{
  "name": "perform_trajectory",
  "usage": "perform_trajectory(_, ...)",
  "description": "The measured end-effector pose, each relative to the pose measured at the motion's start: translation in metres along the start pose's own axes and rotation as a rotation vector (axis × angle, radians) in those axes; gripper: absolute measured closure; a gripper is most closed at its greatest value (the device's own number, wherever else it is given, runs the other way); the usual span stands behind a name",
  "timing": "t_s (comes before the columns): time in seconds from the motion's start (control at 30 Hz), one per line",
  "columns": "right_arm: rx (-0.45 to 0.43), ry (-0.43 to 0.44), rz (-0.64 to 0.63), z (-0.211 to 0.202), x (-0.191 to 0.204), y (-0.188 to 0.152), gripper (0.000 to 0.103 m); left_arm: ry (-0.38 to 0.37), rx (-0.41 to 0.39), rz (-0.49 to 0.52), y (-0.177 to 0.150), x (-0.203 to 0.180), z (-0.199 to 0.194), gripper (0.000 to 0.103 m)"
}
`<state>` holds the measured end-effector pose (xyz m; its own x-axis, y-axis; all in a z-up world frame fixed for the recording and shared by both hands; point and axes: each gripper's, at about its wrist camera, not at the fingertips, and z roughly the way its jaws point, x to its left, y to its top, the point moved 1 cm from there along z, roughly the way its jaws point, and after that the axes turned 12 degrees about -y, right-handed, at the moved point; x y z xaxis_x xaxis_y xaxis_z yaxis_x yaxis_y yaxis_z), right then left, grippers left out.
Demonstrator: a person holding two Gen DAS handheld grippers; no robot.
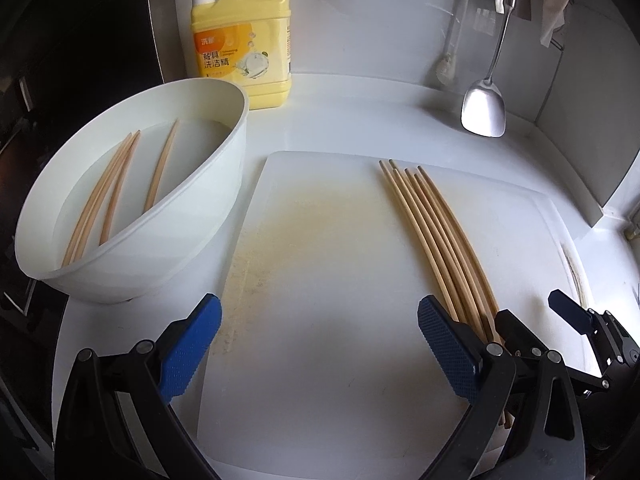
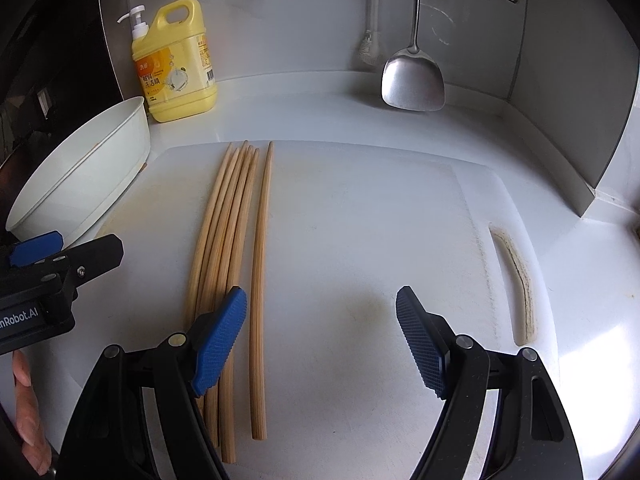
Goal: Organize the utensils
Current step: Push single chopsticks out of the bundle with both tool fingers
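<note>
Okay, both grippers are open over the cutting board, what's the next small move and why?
Probably swing the left gripper over to the white bowl and take one of the chopsticks in the bowl. Three lie there in water, while six already sit side by side on the cutting board, and both grippers are empty.

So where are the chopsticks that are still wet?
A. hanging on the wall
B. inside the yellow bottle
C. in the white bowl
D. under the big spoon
C: three chopsticks lie in water inside the bowl; the others lie dry on the board.
</note>
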<state>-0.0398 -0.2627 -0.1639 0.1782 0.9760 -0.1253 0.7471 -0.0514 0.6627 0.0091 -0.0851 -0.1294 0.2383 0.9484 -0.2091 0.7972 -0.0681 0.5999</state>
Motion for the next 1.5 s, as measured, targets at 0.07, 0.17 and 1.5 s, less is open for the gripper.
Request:
perform_trajectory(0.07,-0.004,-0.007,-0.010,0.000,0.001,0.000,0.029,-0.001,0.000,-0.009,0.000,0.000,0.002,0.006)
perform_trajectory(0.17,-0.008,-0.022,-0.031,0.001,0.004,-0.001,0.029,-0.005,0.006,-0.011,-0.001,-0.002,0.004,0.006)
perform_trajectory(1.5,-0.028,-0.036,0.033,0.014,-0.041,0.004,0.041,-0.024,0.086,0.003,-0.007,-0.035,0.042,0.005)
